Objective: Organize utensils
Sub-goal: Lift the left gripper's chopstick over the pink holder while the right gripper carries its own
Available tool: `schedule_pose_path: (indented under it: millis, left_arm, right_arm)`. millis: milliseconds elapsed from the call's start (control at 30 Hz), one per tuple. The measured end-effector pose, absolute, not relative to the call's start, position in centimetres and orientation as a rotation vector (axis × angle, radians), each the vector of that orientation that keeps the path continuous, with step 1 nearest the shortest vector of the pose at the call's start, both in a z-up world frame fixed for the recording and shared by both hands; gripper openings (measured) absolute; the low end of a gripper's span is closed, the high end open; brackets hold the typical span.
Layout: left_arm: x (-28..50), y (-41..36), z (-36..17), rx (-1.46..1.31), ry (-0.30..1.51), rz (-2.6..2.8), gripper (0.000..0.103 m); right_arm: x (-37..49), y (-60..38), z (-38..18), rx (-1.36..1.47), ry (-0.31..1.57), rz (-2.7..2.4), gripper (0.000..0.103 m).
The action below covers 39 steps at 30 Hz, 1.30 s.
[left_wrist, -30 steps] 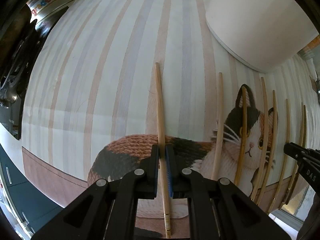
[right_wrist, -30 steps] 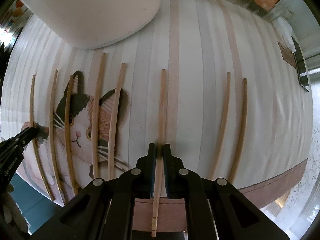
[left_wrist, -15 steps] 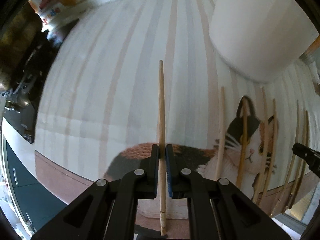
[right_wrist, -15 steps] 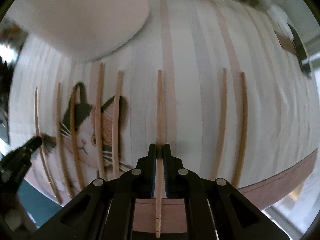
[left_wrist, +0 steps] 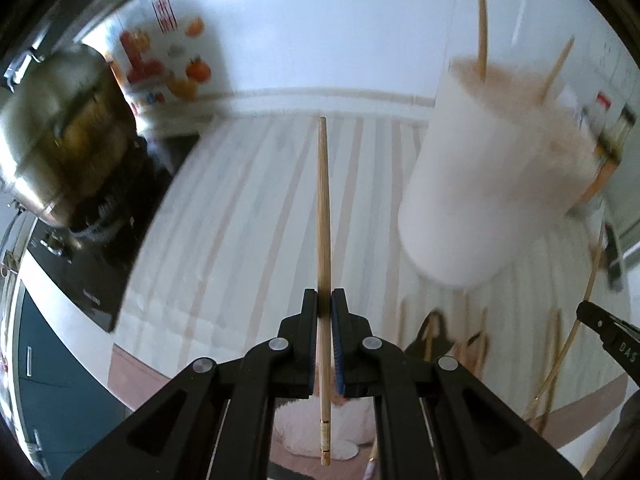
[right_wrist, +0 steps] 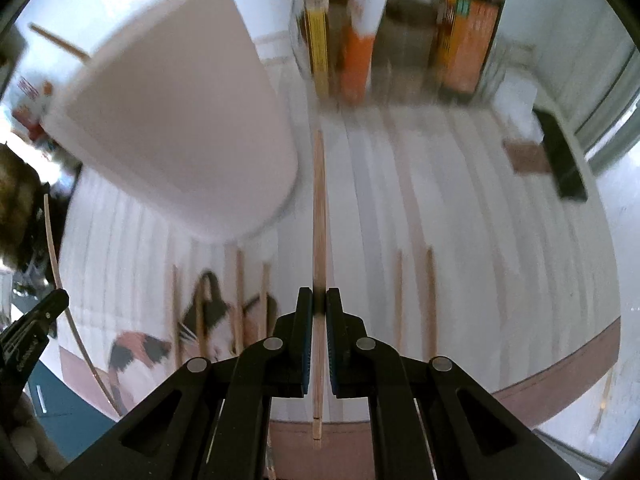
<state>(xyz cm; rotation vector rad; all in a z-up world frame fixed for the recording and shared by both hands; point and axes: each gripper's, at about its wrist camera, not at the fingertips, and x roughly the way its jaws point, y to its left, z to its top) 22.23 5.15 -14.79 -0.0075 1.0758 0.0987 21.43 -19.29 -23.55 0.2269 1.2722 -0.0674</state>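
Observation:
My left gripper (left_wrist: 324,300) is shut on a wooden chopstick (left_wrist: 323,216) and holds it lifted above the striped cat-print mat (left_wrist: 248,240), pointing forward. My right gripper (right_wrist: 315,300) is shut on another chopstick (right_wrist: 319,216), also lifted. A tall white holder cup (left_wrist: 488,184) stands on the mat to the right of the left gripper, with two chopsticks (left_wrist: 482,28) sticking out of its top; in the right wrist view the cup (right_wrist: 180,128) is at the upper left. Several more chopsticks (right_wrist: 414,300) lie on the mat.
A steel pot (left_wrist: 52,140) sits on a black stove at the far left. A printed carton (left_wrist: 160,64) stands behind the mat. Boxes and jars (right_wrist: 400,40) line the back wall. A dark block (right_wrist: 560,160) lies at the right.
Both grippers have lifted and tilted up with their chopsticks, from lying flat on the mat to well above it. The cup's rim and the back wall have come into view.

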Motion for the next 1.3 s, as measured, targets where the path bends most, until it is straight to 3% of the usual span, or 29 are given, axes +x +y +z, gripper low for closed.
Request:
schedule_pose_path:
  millis: [467,700,900,1300]
  left_arm:
    - [23.4,6.0,2.2,-0.244,0.769,0.011,0.004]
    - [26.0,3.2,7.6,-0.264,0.638,-0.053,0.004]
    - [31.7,1.8,6.1,-0.333,0.605,-0.07,0.004]
    - [38.1,-0.6,-0.8,-0.254,0.594,-0.026,0.004]
  right_arm:
    - [26.5,-22.9,-9.5,0.384,0.914,-0.002,0.007]
    - [31.2,-23.8,-3.6,0.419,0.767,0.018,0.007]
    - [34.9,-23.5,-2.6,0.457,0.721,0.016,0.007]
    - [39.7,-22.0,-6.2,0.457,0.679,-0.024,0.007]
